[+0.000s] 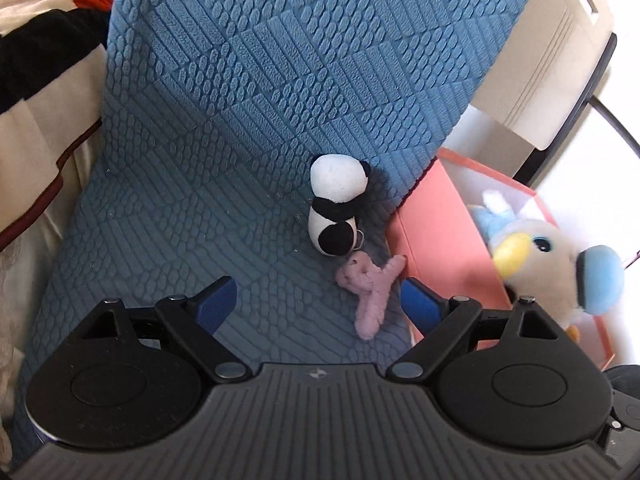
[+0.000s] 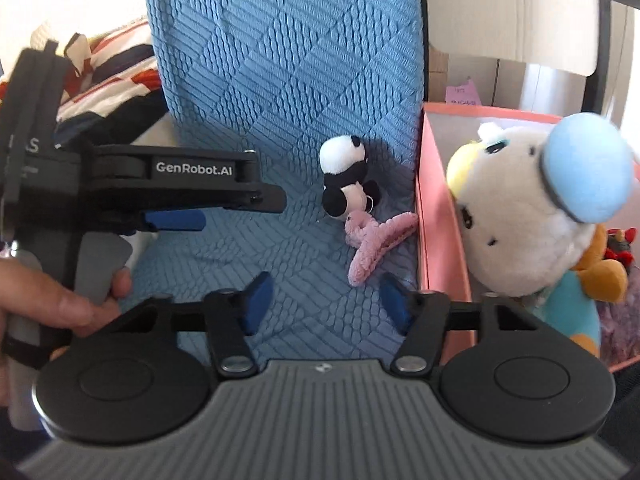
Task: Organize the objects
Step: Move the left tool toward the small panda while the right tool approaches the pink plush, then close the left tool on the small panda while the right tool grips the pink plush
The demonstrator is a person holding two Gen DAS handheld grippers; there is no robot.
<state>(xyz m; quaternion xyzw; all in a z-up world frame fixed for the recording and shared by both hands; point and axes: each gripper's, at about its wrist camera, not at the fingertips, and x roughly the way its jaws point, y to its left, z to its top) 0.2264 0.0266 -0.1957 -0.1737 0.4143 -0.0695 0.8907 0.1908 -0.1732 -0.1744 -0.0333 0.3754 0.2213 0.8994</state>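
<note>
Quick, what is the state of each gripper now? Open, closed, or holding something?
Left gripper: open, holding nothing.
Right gripper: open, narrower than the left, holding nothing.

A blue quilted cloth cover (image 1: 248, 92) looks soft and matt, embossed with ribbed and pebbled squares. The small black-and-white panda plush (image 1: 338, 204) has short, fuzzy pile; the pink plush toy (image 1: 370, 284) beside it looks nubbly, like towelling. The pink box (image 1: 444, 232) has smooth, matt walls, like card. The big white-and-blue bird plush (image 2: 532, 216) is fleecy. The left hand-held gripper (image 1: 320, 300) is matt black plastic with ridged grey casing and textured blue pads.
</note>
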